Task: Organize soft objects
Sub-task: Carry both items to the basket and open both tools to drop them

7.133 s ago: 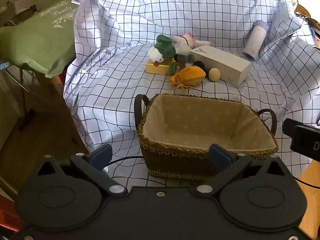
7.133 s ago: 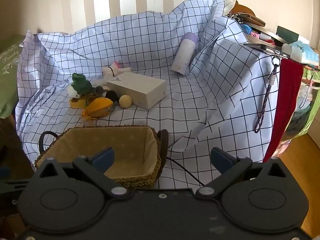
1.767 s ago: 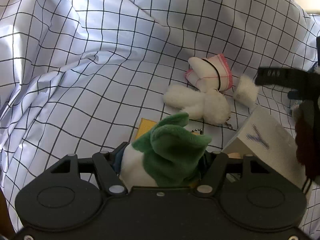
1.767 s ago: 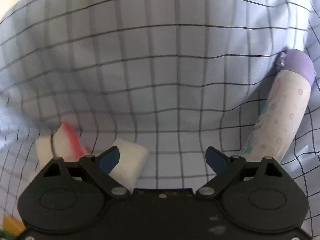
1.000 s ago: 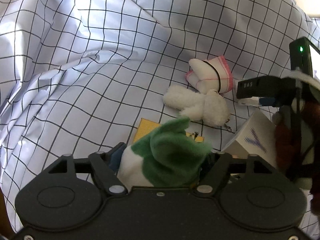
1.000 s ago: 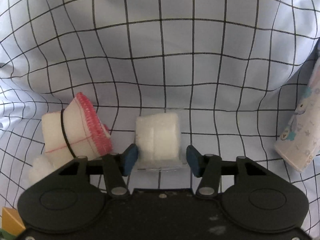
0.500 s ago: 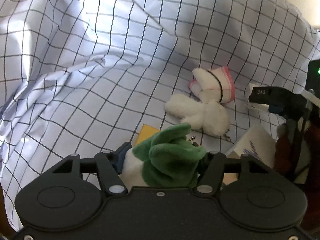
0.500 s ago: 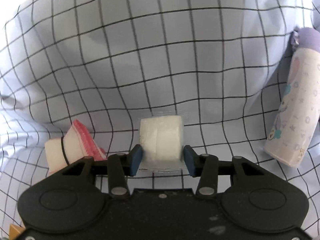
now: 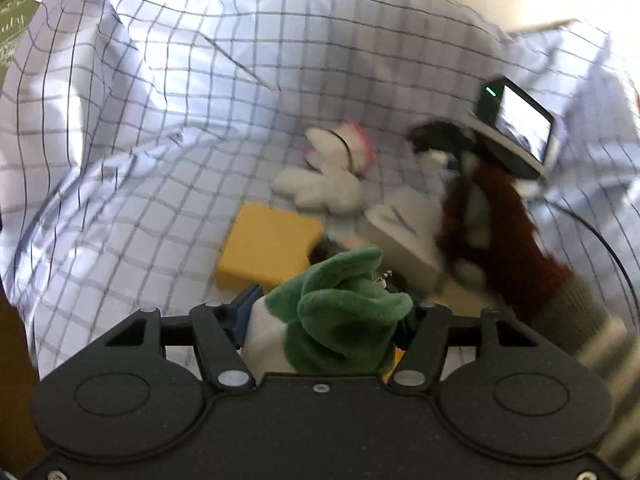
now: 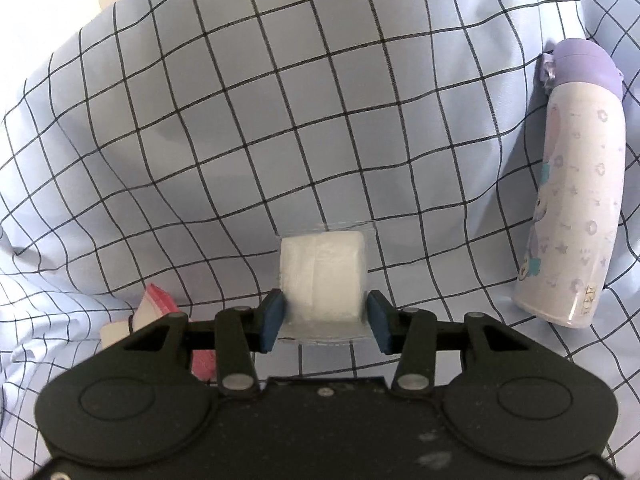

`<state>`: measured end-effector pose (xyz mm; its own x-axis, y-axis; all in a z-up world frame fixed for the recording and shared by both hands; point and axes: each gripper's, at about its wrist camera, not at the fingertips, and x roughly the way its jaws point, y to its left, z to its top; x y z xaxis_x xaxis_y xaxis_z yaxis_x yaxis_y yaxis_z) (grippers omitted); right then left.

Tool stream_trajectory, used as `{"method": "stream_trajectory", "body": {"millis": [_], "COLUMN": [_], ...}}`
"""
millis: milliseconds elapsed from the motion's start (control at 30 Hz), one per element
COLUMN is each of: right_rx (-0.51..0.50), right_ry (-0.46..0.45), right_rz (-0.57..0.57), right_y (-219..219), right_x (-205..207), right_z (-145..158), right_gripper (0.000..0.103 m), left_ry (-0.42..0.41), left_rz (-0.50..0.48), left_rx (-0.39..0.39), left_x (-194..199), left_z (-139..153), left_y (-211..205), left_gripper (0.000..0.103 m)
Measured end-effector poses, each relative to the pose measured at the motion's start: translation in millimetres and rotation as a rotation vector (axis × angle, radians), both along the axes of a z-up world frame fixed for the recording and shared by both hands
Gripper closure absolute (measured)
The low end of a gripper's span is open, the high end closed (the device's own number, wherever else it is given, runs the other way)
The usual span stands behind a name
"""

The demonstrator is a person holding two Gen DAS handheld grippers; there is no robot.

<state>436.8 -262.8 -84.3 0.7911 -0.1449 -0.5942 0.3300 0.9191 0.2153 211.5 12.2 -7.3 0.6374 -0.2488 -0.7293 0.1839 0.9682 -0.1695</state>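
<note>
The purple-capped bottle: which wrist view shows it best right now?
The right wrist view. The purple-capped bottle lies there sharp and whole on the checked cloth, right of the white packet in the right gripper. In the blurred left wrist view I cannot make it out.

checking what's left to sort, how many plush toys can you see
2. A green and white plush toy is clamped in the left hand-held gripper; a white plush toy with a pink cap lies on the checked cloth behind the yellow block. Others may be hidden.
</note>
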Motion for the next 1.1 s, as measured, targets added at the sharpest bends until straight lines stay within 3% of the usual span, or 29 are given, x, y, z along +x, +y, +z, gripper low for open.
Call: {"method": "stream_trajectory", "body": {"millis": [233,333,600,700,867,1100], "right_rx": [-0.077,-0.12,-0.09,-0.075,-0.072,-0.023], "right_ry": [0.03,0.009,-0.151,-0.164,-0.153,-0.057], "right_rz": [-0.018,-0.013,0.099,0.155,0.242,0.289], "right_y": [9,5,3,10,31,49], "right_x": [-16,-34,-139,-187,-265,-348], "right_z": [9,31,109,126,130,112], "right_gripper": [0.058,0.058,0.058,0.058,0.057,0.057], "left_ry": [0.079,0.096,0.114,0.105,0.107,0.125], "left_rz": [-0.023,-0.012,-0.027,-0.038,-0.051,-0.08], "left_rx": [-0.021,-0.016,-0.028,-0.023,-0.008,0.019], "left_x": [-45,-57,-69,-73,-78,-84], "left_z": [-13,-20,-25,-25,-26,-28], "left_y": [6,12,15,13,13,9], "left_gripper": [0.044,0.044,0.044,0.043,0.043,0.043]}}
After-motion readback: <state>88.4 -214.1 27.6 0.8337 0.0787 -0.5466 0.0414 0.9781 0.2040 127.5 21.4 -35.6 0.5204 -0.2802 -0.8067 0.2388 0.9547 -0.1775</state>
